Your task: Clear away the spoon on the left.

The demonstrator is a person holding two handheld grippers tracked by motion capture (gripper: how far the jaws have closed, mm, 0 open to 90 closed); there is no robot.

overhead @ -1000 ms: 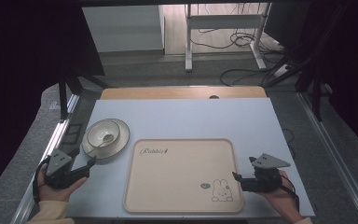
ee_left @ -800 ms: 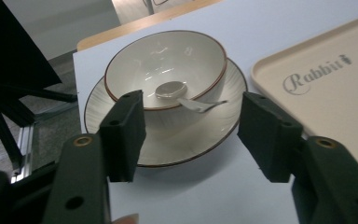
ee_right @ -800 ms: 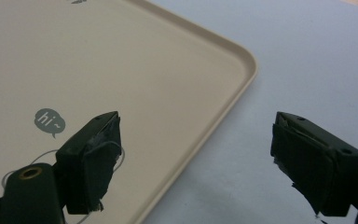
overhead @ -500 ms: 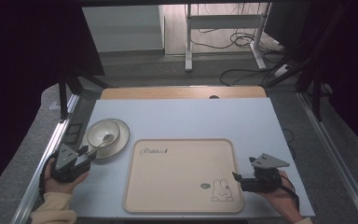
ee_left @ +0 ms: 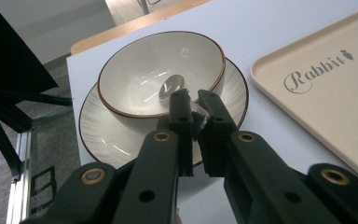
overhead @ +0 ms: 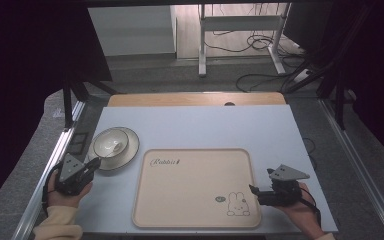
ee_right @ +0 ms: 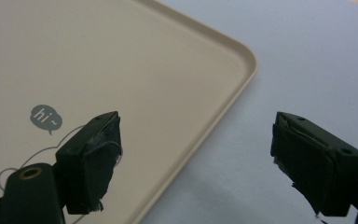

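Left gripper view: left gripper (ee_left: 193, 100) jaws nearly pressed together, pinching a clear spoon handle, I think, at the cream brown-rimmed bowl (ee_left: 161, 72). Right gripper (ee_right: 196, 163) spread. Spoon could slip.

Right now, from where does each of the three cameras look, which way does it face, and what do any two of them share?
High view: above the person's side, facing forward and down on the pale blue table; both hands with left gripper and right gripper.
Left gripper view: rides the left gripper, jaws nearly closed at the white brown-rimmed bowl on its ribbed saucer.
Right gripper view: rides the right gripper, jaws wide apart astride the beige rabbit-print tray's edge.
All share the tray.
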